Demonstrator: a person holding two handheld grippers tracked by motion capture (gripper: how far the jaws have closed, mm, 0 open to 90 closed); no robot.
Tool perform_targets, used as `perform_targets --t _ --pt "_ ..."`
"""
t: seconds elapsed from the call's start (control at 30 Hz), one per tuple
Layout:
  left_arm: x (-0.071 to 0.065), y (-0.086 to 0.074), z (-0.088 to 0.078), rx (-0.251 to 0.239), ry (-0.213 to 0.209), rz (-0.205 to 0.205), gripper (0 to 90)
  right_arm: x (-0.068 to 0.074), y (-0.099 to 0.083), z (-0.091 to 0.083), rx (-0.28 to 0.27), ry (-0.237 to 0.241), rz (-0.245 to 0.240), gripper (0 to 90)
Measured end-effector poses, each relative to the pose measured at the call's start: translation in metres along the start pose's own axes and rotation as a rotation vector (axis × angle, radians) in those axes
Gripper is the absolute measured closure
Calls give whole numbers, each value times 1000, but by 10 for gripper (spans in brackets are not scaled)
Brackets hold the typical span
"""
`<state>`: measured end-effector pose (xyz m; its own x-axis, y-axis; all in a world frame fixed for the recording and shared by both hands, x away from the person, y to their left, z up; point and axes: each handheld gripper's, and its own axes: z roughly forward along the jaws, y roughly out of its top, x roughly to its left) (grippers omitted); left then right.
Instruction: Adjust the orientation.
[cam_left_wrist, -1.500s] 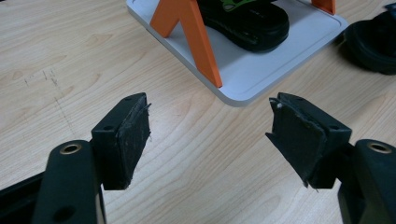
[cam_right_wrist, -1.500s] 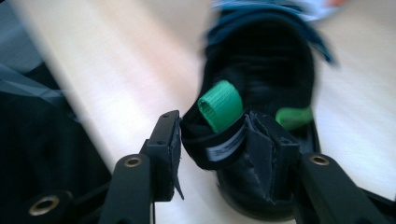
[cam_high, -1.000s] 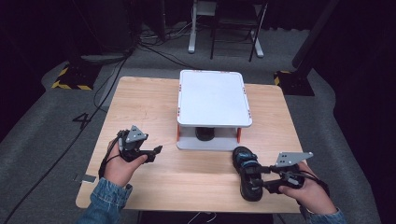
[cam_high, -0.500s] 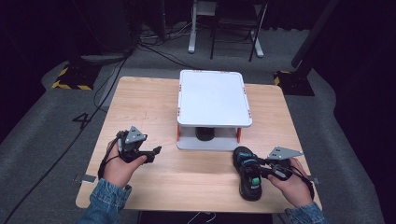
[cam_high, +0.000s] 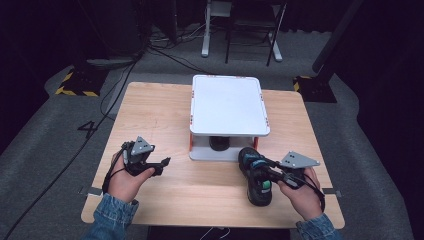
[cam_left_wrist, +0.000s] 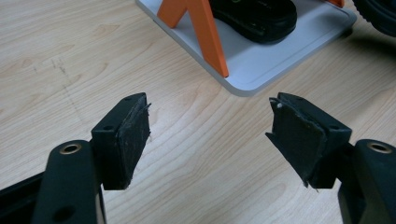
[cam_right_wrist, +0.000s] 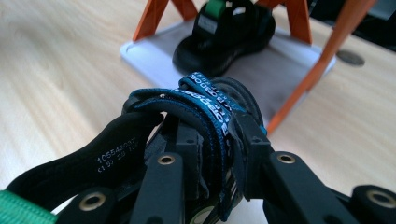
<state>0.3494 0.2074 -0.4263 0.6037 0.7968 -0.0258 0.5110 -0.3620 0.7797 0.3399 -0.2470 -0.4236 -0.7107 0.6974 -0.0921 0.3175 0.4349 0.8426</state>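
A black sandal with blue straps (cam_high: 257, 180) lies on the wooden table in front of the white rack's right corner. My right gripper (cam_high: 268, 168) reaches it from the right; its jaws have just been closing and now pinch the blue straps (cam_right_wrist: 212, 105). In the right gripper view, the right gripper (cam_right_wrist: 217, 140) has the strap bundle pressed between its pads. A second black sandal (cam_high: 219, 142) (cam_right_wrist: 226, 28) sits on the rack's lower tray (cam_right_wrist: 289, 65). My left gripper (cam_high: 161, 164) (cam_left_wrist: 210, 135) hovers open over bare wood on the left, holding nothing.
The white two-tier rack (cam_high: 227, 102) with orange legs (cam_left_wrist: 205, 32) stands mid-table, and its lower tray (cam_left_wrist: 285, 56) lies just ahead of the left gripper. Bare wood spans the table's left side and front edge. Cables and chair legs lie on the floor beyond.
My right gripper has moved left onto the sandal and its jaws have closed on the blue straps. The left hand has stayed put.
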Motion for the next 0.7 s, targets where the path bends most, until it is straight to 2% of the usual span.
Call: perform_targets --t 0.1,0.27,0.47,0.6,0.7 --pt "2 -4 -5 -4 16 -6 284 3 10 12 -10 -29 -4 752" --pt "4 -11 -12 -2 33 -30 285 5 21 35 -23 -142 20 752" --pt "7 -18 -20 -2 50 -48 285 1 26 62 -14 -191 14 753" --pt "8 -24 -25 4 63 -61 285 1 23 79 -5 -245 -38 752" --pt "8 -26 -28 -2 71 -72 285 0 20 86 -16 -255 -59 748"
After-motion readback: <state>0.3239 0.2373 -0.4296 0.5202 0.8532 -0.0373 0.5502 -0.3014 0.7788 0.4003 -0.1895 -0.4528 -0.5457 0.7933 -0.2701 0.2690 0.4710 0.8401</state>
